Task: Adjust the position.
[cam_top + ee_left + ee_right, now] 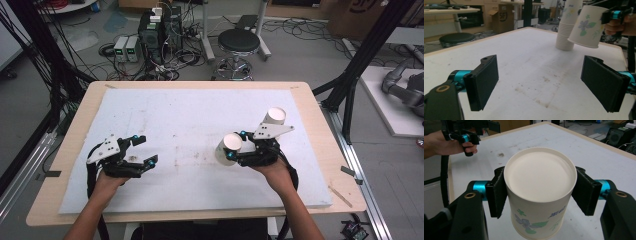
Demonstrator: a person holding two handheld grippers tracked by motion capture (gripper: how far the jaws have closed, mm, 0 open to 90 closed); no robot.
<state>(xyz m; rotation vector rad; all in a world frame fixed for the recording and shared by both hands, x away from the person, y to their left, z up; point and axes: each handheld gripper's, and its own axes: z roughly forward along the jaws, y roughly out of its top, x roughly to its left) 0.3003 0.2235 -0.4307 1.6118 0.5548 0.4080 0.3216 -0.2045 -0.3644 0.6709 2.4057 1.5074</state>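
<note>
The paper cup (540, 195), upside down, is clamped between the right gripper (540, 192) pads, off the table. The left gripper (544, 82) is held wide open, nothing gripped.

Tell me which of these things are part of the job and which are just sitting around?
Part of the job:
- paper cup, upside down, clamped in the right claw
- stack of cups on the table
- left claw, open, holding nothing

Just lying about:
- black stool
- cables and electronics boxes on the floor
- cardboard box
</note>
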